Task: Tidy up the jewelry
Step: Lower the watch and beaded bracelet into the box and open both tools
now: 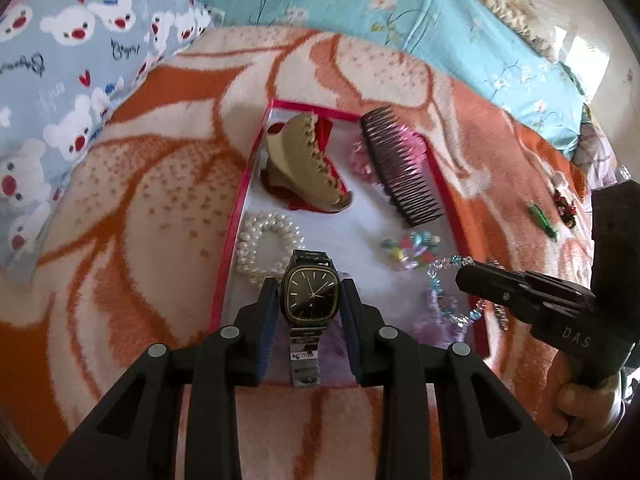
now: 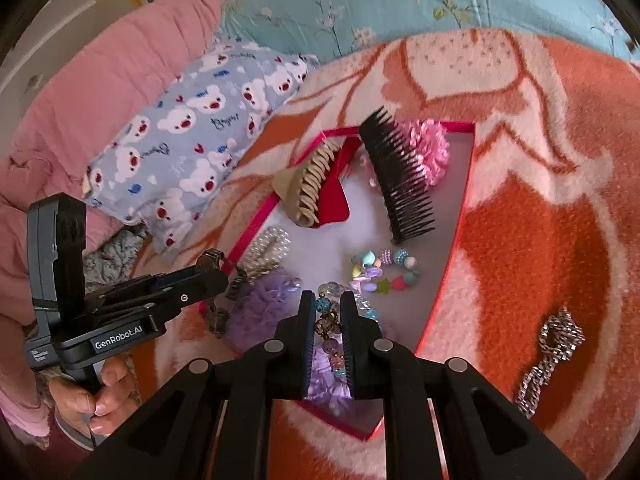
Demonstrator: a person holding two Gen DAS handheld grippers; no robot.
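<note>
Your left tongs (image 1: 310, 292) angled down, clamped on watch (image 1: 310, 289) over near edge of red tray (image 1: 448, 184). Right tongs (image 2: 326, 316) narrow, pinching beaded bracelet (image 2: 331, 322) over tray. Only right view shows silver chain (image 2: 548, 360) on blanket (image 2: 540, 240); left view shows green clip (image 1: 542, 221).

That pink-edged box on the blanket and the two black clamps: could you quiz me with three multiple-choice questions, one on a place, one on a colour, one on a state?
1. Where does the dark comb lie?
A. Inside the pink-edged box
B. On the pillow
C. On the floor

2. What colour is the face of the watch?
A. White
B. Black
C. Red

3. What is the left gripper doing?
A. Hanging open and empty
B. Gripping the watch
C. Gripping the comb

Answers: 1 A, the comb rests against the box's far right side. 2 B, a black dial with gold hands. 3 B, both pads press the watch case.
</note>
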